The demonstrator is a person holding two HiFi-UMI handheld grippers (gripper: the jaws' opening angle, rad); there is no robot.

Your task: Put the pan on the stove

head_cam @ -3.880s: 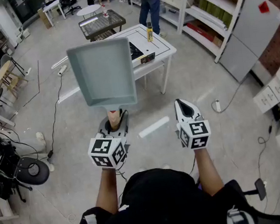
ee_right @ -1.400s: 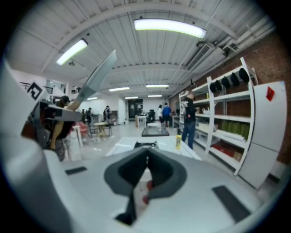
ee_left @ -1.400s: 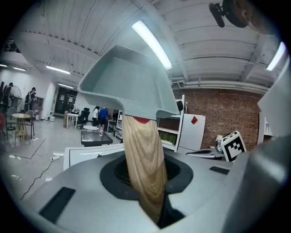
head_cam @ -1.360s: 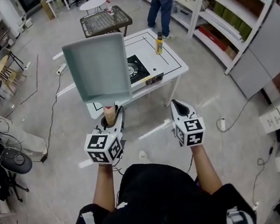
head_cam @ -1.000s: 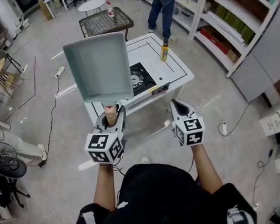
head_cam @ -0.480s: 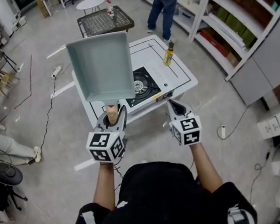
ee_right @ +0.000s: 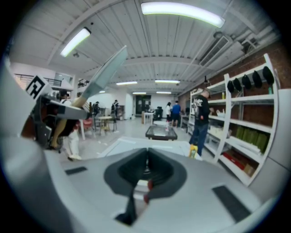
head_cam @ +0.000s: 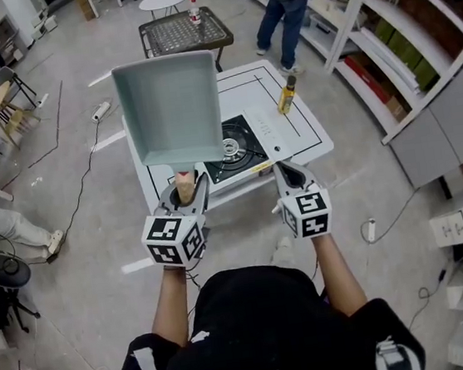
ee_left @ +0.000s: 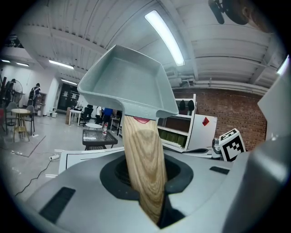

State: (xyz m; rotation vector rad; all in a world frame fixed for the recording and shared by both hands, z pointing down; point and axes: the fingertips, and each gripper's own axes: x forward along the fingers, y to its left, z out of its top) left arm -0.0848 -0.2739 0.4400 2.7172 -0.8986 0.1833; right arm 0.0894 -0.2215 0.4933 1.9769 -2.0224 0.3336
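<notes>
head view has the left gripper (head_cam: 185,199) pinching the wooden handle (head_cam: 185,186) of the pale square pan (head_cam: 168,108), held up in the air on the near side of the white counter (head_cam: 296,134) that carries the stove (head_cam: 231,148). the right gripper (head_cam: 291,178) hangs alongside, jaws pressed together on nothing.

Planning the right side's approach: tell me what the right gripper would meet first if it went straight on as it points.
Probably the white table, near its front edge right of the stove. The right gripper seems to ride above the tabletop, so it might pass over; depth is unclear.
</notes>
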